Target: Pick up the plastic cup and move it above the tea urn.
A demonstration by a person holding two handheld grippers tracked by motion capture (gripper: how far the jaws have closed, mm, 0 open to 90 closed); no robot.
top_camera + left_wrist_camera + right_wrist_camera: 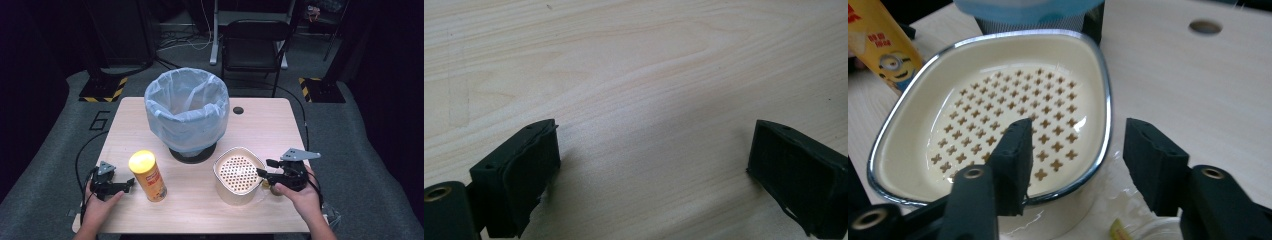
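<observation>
On my near left, the left gripper (128, 184) rests low on the wooden table (270, 130), jaws spread wide with bare tabletop between them. Just beside its tips stands a yellow canister (148, 176), upright, long axis vertical with a slight lean, lid up; I cannot tell whether the tips touch it.

On my near right, the right gripper (266, 168) sits at the right edge of a cream strainer bowl (239, 175). In the right gripper view its jaws are open and straddle the bowl's chrome rim (1104, 140): one jaw over the perforated floor (1013, 135), the other outside the wall. The jaws are not closed on the rim. A clear item with a yellow-green scrap (1120, 231) lies below the gripper; I cannot identify it.

Farther back, centre, a bin lined with a pale blue bag (187, 107) stands upright, mouth open upward, just behind the bowl. A round hole (238, 110) in the table lies to its right.
</observation>
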